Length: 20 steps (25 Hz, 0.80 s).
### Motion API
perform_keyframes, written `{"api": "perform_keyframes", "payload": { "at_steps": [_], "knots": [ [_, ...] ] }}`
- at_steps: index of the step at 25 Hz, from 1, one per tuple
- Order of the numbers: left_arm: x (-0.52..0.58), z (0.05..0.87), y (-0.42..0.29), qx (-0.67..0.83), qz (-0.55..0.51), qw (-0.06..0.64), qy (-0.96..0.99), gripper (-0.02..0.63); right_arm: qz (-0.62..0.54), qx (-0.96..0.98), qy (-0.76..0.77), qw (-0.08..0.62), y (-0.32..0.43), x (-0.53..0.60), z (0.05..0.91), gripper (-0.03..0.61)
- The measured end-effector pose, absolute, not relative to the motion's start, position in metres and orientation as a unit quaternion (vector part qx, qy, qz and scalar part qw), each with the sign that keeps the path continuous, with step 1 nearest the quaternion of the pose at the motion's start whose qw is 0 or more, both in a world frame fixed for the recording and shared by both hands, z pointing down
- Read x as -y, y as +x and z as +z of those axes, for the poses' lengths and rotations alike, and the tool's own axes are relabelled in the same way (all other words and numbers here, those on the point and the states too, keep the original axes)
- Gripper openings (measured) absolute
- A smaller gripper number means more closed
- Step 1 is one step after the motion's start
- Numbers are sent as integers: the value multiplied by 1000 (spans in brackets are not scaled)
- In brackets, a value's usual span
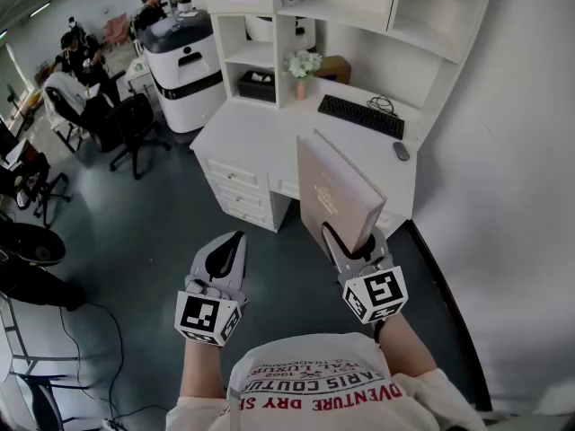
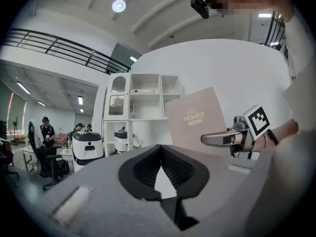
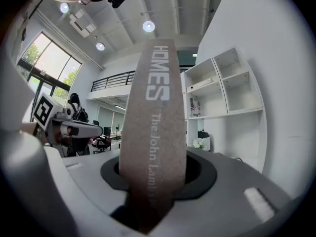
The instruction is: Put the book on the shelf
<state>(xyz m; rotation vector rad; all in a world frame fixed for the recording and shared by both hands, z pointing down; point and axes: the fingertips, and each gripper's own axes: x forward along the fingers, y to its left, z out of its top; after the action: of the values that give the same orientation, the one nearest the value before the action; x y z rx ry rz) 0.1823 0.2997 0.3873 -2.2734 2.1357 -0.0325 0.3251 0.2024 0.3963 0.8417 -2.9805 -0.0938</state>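
Right gripper point(image 1: 356, 243) pinches a tan hardcover book point(image 1: 334, 191), held in the air in front of a white desk point(image 1: 256, 133).
Book is upright and slightly tilted, its lower edge clamped between the right jaws, spine lettering "HOMES" facing that gripper's camera. Left gripper point(image 1: 232, 245) is empty with jaws pressed together, beside the right one. White shelf unit point(image 1: 355, 12) stands on the desk, well apart from the book.
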Motion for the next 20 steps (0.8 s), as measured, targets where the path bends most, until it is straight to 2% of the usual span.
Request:
{"api": "perform_keyframes", "payload": {
  "at_steps": [13,20],
  "knots": [
    [-315,392,168,-676,-4,4,-737,5,-28,960,278,27,303,-223,398,173],
    [-335,401,127,-673,-7,9,-740,5,-37,952,302,26,267,-230,407,173]
  ]
}}
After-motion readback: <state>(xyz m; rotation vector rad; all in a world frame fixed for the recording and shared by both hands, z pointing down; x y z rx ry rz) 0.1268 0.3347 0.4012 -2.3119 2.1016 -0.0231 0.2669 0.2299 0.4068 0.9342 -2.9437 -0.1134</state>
